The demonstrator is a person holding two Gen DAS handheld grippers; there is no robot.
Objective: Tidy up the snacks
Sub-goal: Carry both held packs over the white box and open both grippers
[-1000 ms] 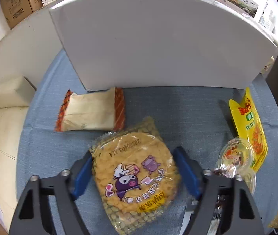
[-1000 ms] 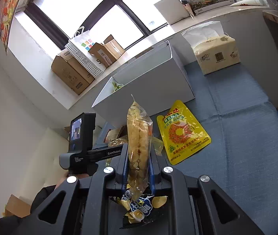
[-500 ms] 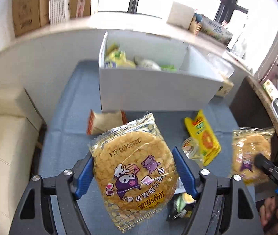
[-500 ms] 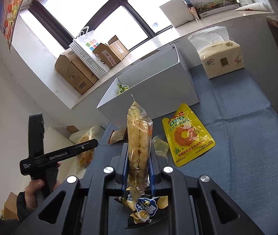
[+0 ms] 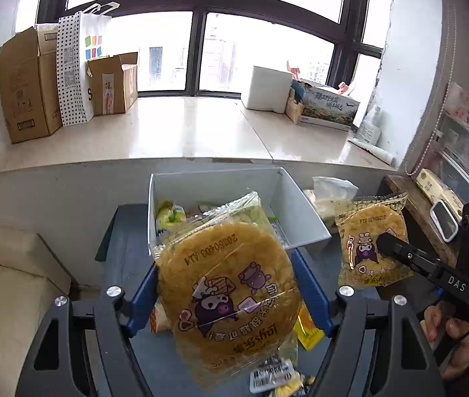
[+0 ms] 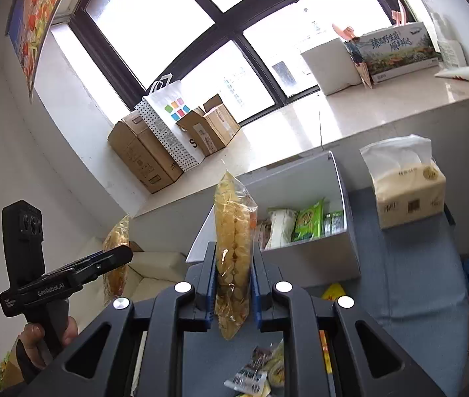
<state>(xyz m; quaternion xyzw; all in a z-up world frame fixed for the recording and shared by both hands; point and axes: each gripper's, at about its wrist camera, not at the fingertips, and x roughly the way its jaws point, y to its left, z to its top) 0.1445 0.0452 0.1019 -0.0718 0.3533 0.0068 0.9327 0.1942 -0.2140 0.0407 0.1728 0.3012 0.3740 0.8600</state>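
Note:
My left gripper (image 5: 226,287) is shut on a round yellow cracker pack (image 5: 228,284) with a purple cartoon, held in the air in front of the white storage box (image 5: 304,221). My right gripper (image 6: 233,284) is shut on a second cracker pack (image 6: 234,241), seen edge-on, also raised toward the white box (image 6: 320,258). The box holds green and white snack packs (image 6: 307,220). Each gripper shows in the other's view: the right gripper (image 5: 396,253) with its pack (image 5: 366,241), and the left gripper (image 6: 115,258) with its pack (image 6: 117,241).
Loose snacks lie on the blue table below: a yellow pouch (image 5: 307,330) and small wrapped packs (image 6: 261,374). A tissue pack (image 6: 406,185) stands right of the box. Cardboard boxes (image 5: 29,82) sit on the window sill. A cream sofa (image 5: 6,284) is at the left.
Both grippers have lifted with their cracker packs. The left view rose from the table surface to above the box's rim, so the box's inside now shows.

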